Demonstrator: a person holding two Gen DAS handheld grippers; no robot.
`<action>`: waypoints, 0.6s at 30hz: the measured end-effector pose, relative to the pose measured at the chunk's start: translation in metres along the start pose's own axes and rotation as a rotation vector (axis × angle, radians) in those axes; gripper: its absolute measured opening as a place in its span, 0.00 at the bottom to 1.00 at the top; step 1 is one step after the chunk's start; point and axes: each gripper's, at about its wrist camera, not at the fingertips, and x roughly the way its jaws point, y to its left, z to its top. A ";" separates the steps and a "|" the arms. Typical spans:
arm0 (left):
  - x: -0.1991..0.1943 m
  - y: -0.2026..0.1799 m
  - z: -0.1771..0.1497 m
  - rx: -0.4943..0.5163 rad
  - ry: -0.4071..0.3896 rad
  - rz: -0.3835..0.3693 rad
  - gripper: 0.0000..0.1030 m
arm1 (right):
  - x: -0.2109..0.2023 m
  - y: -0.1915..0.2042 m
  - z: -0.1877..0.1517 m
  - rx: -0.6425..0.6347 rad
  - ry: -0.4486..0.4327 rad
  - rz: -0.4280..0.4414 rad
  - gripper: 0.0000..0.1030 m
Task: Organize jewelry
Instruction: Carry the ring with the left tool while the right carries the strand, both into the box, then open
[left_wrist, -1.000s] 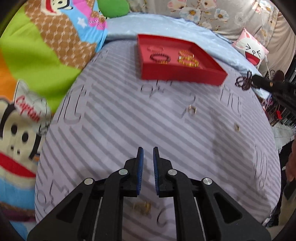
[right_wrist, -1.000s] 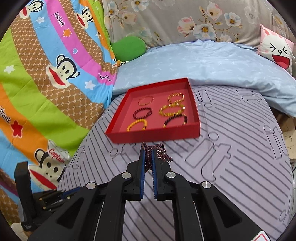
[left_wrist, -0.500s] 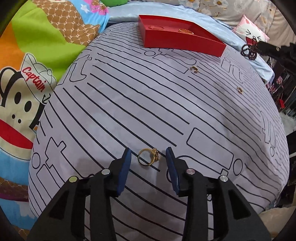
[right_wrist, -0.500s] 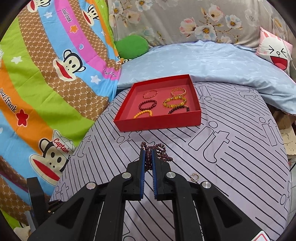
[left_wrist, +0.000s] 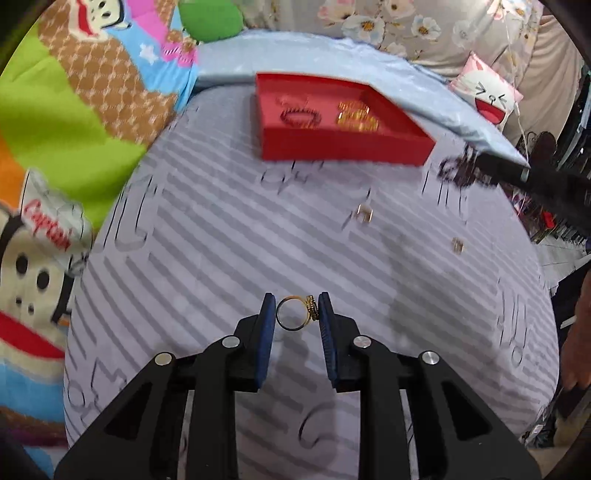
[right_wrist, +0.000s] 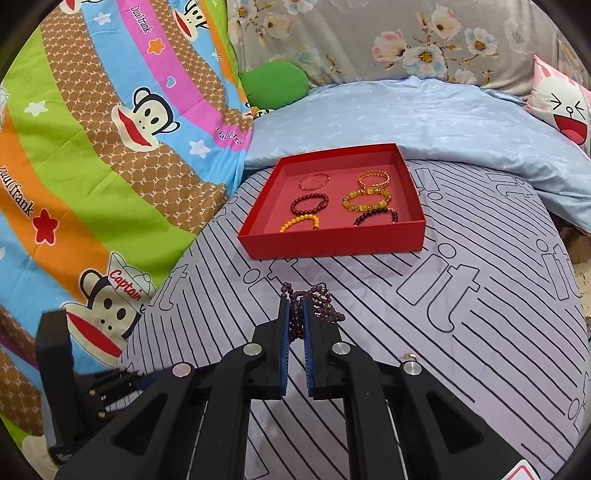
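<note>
I see the left gripper (left_wrist: 297, 314) with its fingers narrowly apart and a gold ring with a dark-studded top (left_wrist: 295, 313) between the blue pads. Its jaws have just been closing. The ring's top touches the right pad; the band sits against the left one, so it reads as pinched. The background is blurred in the left wrist view.

The right gripper (right_wrist: 294, 317) fingers are clamped tight on a dark purple beaded bracelet strand (right_wrist: 314, 301), with loops bunched past the fingertips.

Landmark: a shallow red square cardboard tray (right_wrist: 332, 242) on the bed's lilac cover with black line print (right_wrist: 461, 314). The tray holds six bracelets: a thin pink-gold one, a dark red beaded one and an orange beaded one on the left, with a gold one, a yellow chunky one and a black beaded one on the right.

Both grippers are on the near side of the tray and well apart from it. Two small gold pieces (left_wrist: 364, 213) (left_wrist: 458, 244) lie loose on the cover between tray and left gripper, off to the right. Another small ring (right_wrist: 410, 356) sits just beside the right gripper's right finger.
</note>
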 end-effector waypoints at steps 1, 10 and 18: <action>0.002 -0.002 0.008 0.004 -0.011 -0.003 0.22 | 0.003 -0.001 0.004 -0.001 -0.003 -0.002 0.07; 0.036 -0.027 0.117 0.061 -0.146 -0.046 0.22 | 0.042 -0.020 0.058 -0.024 -0.043 -0.046 0.07; 0.087 -0.031 0.179 0.064 -0.158 -0.047 0.22 | 0.096 -0.036 0.100 -0.034 -0.032 -0.067 0.07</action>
